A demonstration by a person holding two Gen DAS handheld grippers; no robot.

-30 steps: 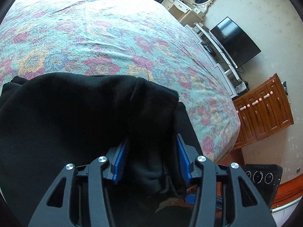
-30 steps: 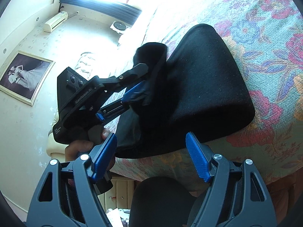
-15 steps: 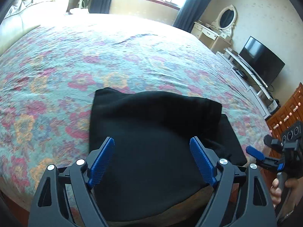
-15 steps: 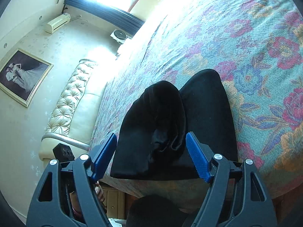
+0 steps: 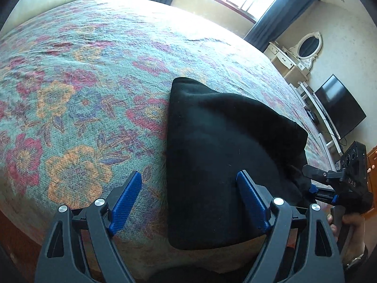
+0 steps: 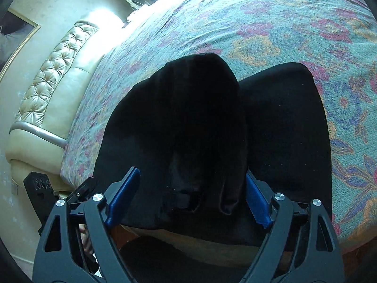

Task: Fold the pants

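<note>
black pants (image 5: 226, 155) on floral bedspread (image 5: 77, 89), tv (image 5: 339, 106) beyond

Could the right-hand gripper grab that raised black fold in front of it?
Probably yes: the right gripper is open, its fingers either side of the raised fold of the black pants, with nothing between them.

Folded black pants (image 6: 212, 122) on floral bedspread (image 6: 282, 23), between spread fingers of right tool (image 6: 192, 194).
</note>
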